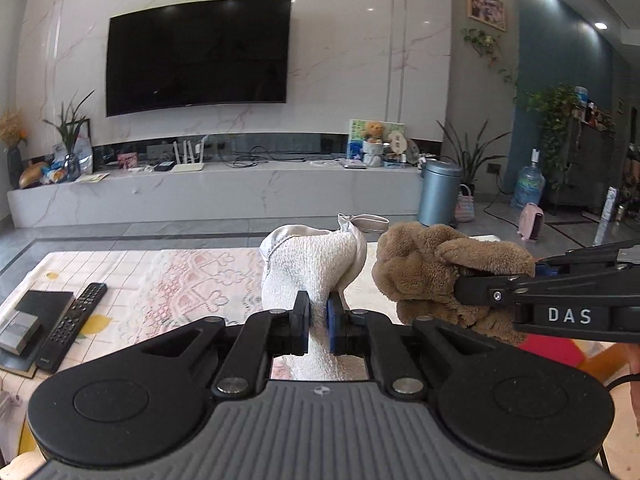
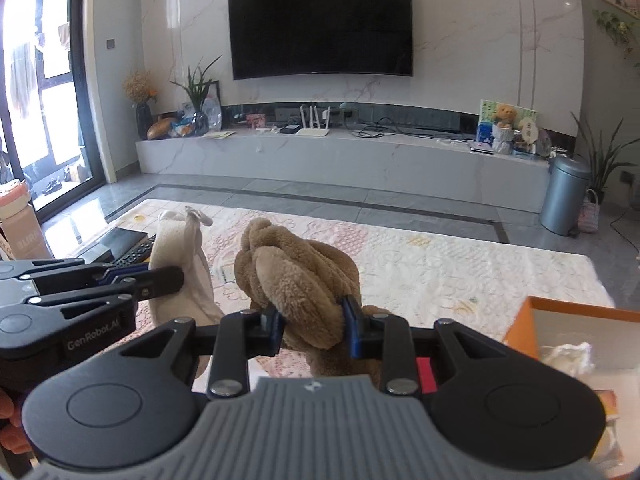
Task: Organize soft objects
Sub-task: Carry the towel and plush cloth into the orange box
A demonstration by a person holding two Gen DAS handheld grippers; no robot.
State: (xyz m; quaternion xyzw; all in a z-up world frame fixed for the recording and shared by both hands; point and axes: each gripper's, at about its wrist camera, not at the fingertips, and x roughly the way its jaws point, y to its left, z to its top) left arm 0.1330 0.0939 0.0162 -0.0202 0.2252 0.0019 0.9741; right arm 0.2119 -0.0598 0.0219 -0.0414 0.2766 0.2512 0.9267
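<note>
Living-room surface (image 2: 440, 264) below: left tool (image 1: 318, 316) clamped on white cloth (image 1: 304, 264), right tool (image 2: 314, 326) on brown plush (image 2: 300, 276), both held clear, likely for sorting.

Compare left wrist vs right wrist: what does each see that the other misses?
Left wrist only: blue water jug, pink heater on the floor.
Right wrist only: glass door, orange box with something white inside.
Both: TV, grey bin, remote, left gripper shut on the white cloth, right gripper shut on the brown plush, both held above the patterned table cover.
</note>
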